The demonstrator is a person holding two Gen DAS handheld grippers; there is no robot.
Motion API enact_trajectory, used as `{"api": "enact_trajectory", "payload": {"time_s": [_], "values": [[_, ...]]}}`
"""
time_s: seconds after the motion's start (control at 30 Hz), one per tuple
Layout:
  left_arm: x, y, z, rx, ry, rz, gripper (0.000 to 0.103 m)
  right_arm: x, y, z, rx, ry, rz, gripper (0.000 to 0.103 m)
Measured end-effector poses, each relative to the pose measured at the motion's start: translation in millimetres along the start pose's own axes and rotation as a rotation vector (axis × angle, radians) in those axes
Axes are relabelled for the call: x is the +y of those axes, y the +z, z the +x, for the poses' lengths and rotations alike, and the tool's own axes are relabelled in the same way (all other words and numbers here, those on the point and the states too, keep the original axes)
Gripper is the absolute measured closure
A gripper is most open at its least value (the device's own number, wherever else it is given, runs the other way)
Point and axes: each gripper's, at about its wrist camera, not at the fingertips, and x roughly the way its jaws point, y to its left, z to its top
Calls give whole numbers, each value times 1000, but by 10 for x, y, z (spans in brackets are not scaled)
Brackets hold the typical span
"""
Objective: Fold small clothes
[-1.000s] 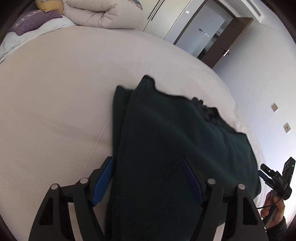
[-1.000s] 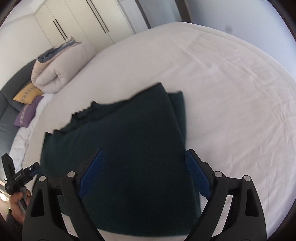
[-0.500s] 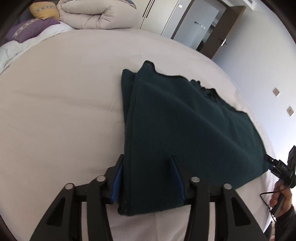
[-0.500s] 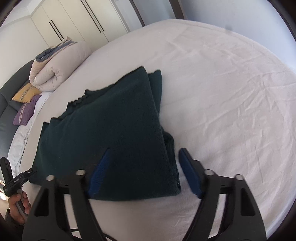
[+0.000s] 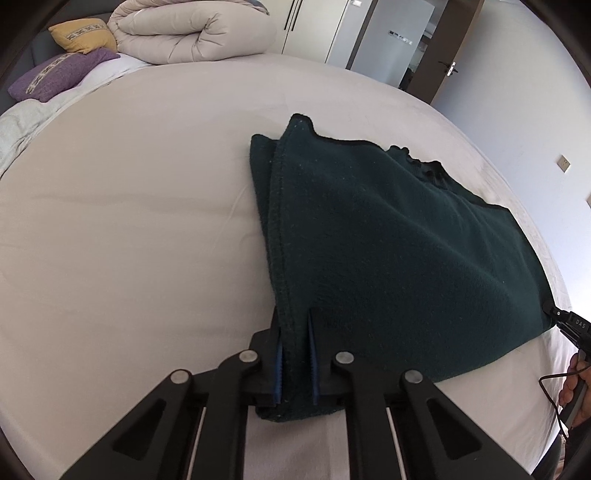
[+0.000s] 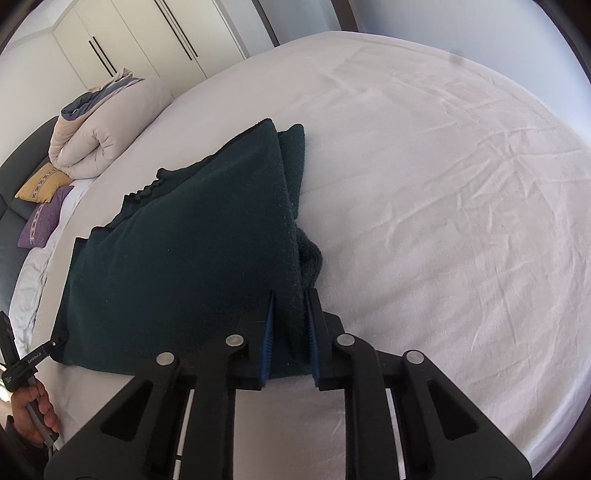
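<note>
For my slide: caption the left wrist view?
Left gripper pinches dark green garment's near corner on the bed.

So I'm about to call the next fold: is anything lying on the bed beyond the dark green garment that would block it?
Nothing visible does. The left gripper and right gripper each pinch a near corner of the dark green garment; the sheet beyond is bare up to the rolled duvet.
</note>
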Motion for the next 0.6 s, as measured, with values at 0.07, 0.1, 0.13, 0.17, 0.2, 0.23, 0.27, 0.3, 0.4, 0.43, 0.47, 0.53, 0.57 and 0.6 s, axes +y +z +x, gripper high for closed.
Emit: {"api": "enact_trajectory", "payload": {"time_s": [0.07,0.1,0.13,0.17,0.2,0.23,0.27,0.3,0.4,0.43,0.47,0.53,0.57,0.6], "values": [[0,6,-3,-3,-2,-6,93,-11,-21,-41,1,3,8,92],[-3,9,5,-4,-3,-9,93,-21,-29,-55,0,4,11,92],[-14,13,18,-4,-3,-9,93,-30,-45,-67,0,3,12,93],[-14,18,23,-4,-2,-7,93,-34,-53,-68,2,4,10,94],[-9,20,28,-4,-2,-8,93,-37,-73,-63,8,-1,4,94],[-7,22,25,-3,-6,-12,93,-39,-82,-58,10,-2,3,94],[-3,26,24,-3,-8,-15,93,-43,-95,-65,14,-2,5,95],[3,28,20,-2,-11,-16,93,-38,-104,-70,15,-3,3,95],[12,25,17,-1,-14,-16,93,-4,-126,-97,22,-14,-9,96],[12,24,12,-1,-15,-16,93,9,-133,-100,23,-20,-16,96],[11,23,7,-1,-15,-16,93,27,-145,-102,24,-30,-24,96],[10,20,-11,-3,-14,-17,93,23,-144,-83,28,-35,-27,96],[8,17,-11,-3,-12,-16,93,10,-141,-67,30,-34,-22,96],[8,13,-8,-3,-11,-15,93,-5,-135,-40,38,-31,-15,96]]}}
